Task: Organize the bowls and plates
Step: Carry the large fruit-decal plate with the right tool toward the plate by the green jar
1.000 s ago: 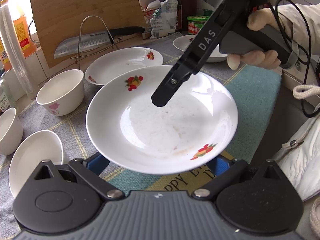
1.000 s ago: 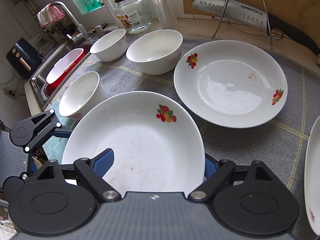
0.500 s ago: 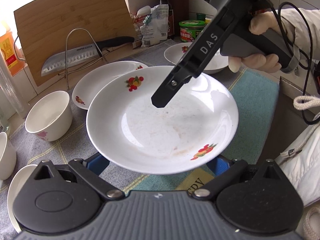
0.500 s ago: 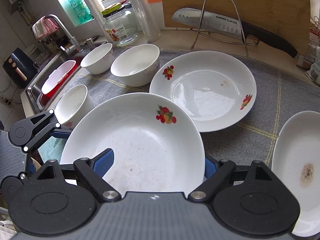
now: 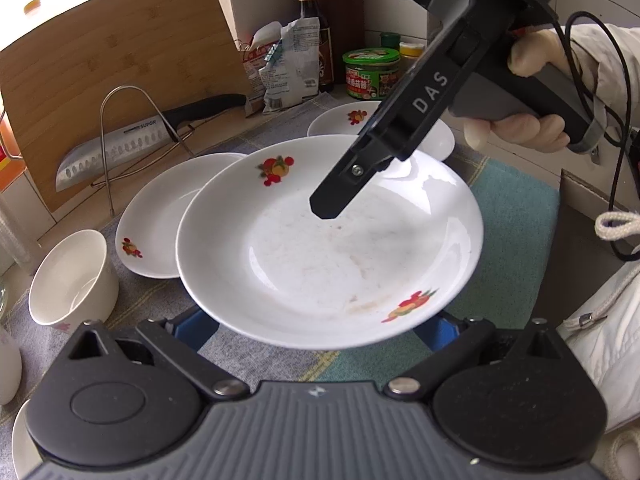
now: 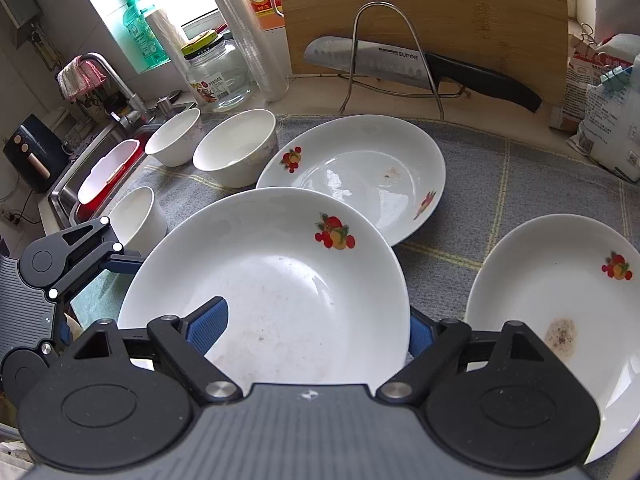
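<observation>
Home kitchen; sink [image 6: 100,148] with tap [image 6: 116,80] at the counter's end; knife [image 6: 400,62] on a wire rack before a cutting board [image 6: 420,0]; sauce bottle [image 5: 314,36], jars, plates [image 6: 360,168] and bowls [image 6: 236,144] on a cloth.

Held plate [image 6: 280,280] sits raised between both grippers, overlapping the near rim of a second plate [image 6: 360,168] lying on the cloth [image 6: 520,184] behind it. A third plate [image 6: 552,304] lies to its right. Three bowls [image 6: 236,148] stand left (towards the sink [image 6: 80,184]). Knife [image 6: 400,60] rests on a wire rack [image 6: 384,52] before the cutting board [image 6: 440,4].
</observation>
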`<state>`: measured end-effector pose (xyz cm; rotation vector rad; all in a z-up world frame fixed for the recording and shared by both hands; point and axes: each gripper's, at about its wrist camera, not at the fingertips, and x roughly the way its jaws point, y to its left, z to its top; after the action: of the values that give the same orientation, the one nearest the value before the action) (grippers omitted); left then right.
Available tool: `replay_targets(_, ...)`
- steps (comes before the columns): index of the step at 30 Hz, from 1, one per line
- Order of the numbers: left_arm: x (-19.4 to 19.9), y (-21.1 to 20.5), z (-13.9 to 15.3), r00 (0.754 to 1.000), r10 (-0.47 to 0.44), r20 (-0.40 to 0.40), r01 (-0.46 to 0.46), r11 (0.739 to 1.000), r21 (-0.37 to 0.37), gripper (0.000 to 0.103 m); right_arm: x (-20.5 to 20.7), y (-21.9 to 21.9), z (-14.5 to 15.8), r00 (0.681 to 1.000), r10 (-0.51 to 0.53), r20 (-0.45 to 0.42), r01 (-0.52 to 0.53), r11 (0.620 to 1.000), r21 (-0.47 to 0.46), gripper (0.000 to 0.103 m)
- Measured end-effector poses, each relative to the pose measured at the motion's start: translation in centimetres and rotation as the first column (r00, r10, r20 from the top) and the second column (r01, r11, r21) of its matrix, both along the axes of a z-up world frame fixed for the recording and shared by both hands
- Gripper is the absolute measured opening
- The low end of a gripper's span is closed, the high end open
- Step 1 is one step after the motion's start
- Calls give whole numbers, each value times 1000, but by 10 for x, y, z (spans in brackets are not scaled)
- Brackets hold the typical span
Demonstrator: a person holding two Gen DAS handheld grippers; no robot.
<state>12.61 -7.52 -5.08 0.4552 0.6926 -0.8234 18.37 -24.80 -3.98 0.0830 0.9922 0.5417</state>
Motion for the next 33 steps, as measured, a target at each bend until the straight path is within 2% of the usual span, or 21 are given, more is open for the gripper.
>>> replay_targets(16, 19, -59, 5, 998, -63, 23, 63, 998, 10, 101, 0, -64, 6, 997, -69, 21, 69, 998, -1, 93)
replay_targets(33, 47, -138, -4, 985, -170, 20, 169, 985, 32, 101, 7, -137, -7, 984, -177, 30, 178, 984, -27, 93)
